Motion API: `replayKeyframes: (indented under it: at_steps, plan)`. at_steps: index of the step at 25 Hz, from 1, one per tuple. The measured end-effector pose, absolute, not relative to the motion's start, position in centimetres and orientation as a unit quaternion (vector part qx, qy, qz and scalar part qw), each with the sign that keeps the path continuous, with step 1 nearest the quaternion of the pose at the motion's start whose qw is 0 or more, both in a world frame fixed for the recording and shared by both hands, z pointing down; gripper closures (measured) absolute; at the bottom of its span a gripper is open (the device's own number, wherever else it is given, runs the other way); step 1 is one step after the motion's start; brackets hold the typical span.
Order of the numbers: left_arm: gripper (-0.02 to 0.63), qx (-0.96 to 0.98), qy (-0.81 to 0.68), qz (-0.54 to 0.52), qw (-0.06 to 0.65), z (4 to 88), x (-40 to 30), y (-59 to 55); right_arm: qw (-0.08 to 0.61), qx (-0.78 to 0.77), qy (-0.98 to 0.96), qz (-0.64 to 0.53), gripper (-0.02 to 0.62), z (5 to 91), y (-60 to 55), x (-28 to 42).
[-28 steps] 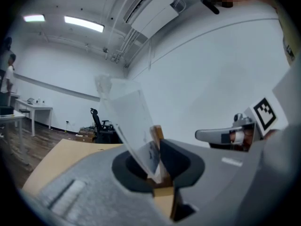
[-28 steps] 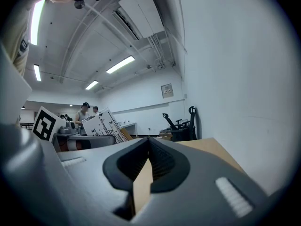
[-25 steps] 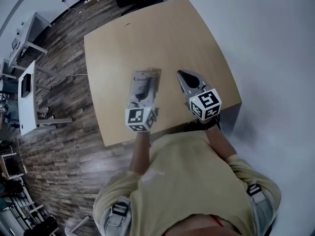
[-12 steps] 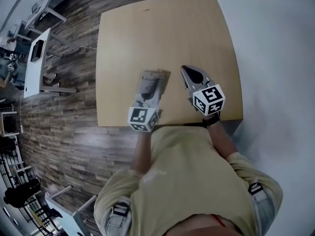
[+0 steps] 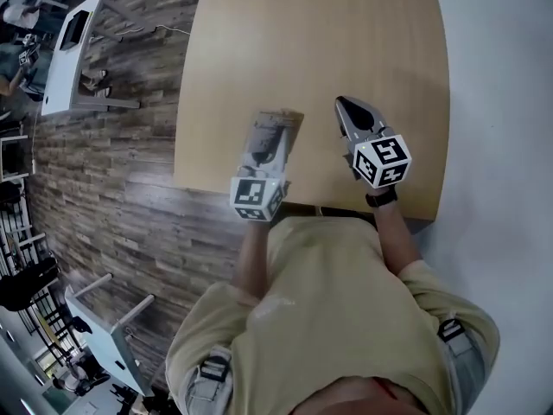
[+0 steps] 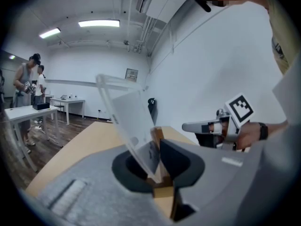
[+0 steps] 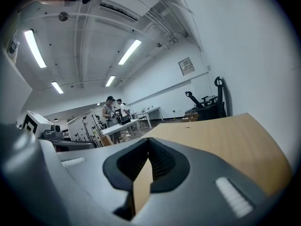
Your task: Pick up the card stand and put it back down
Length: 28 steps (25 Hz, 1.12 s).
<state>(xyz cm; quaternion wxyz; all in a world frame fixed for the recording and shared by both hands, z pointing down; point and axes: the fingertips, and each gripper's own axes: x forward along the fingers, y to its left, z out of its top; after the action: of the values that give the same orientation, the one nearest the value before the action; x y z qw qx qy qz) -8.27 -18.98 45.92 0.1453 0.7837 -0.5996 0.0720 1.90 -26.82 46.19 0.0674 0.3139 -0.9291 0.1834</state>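
The card stand (image 5: 275, 128) is a clear plastic sheet holder over the near part of the wooden table (image 5: 320, 41). My left gripper (image 5: 262, 164) is shut on its lower edge. In the left gripper view the card stand (image 6: 124, 119) leans up and to the left out of the left gripper (image 6: 157, 149), pinched between the dark pads. I cannot tell whether its base touches the table. My right gripper (image 5: 344, 104) hovers to the right of the stand, apart from it and holding nothing. Its tips meet in the right gripper view, where the right gripper (image 7: 148, 147) points across bare table.
The table's near edge (image 5: 259, 199) runs just under both gripper cubes, and its right edge (image 5: 442, 128) borders grey floor. Wood-plank floor and white desks (image 5: 73, 50) lie to the left. Two people (image 7: 113, 108) stand far off beside another desk.
The head view has swung, so the table sits more to the right and upright in the frame. Both grippers keep their places relative to each other, and the stand stays in the left one.
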Motion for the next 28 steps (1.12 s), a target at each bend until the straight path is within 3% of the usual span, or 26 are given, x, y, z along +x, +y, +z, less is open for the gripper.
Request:
replayKeyframes:
  at_steps: [5,18,28]
  plan:
    - [0.558,0.779,-0.603,0.119,0.125,48.7,-12.5,-21.6,0.094,0.308,-0.926,0.198,0.592,49.1,-28.3,-1.4]
    - [0.558,0.761,-0.612,0.130,0.169,59.0,-27.4,-32.2,0.137,0.302,-0.914,0.234,0.592,58.5,-36.3,-12.5]
    - [0.558,0.773,-0.594,0.141,0.171,61.8,-32.5,-36.9,0.164,0.317,-0.897,0.261,0.591,61.9,-37.3,-14.9]
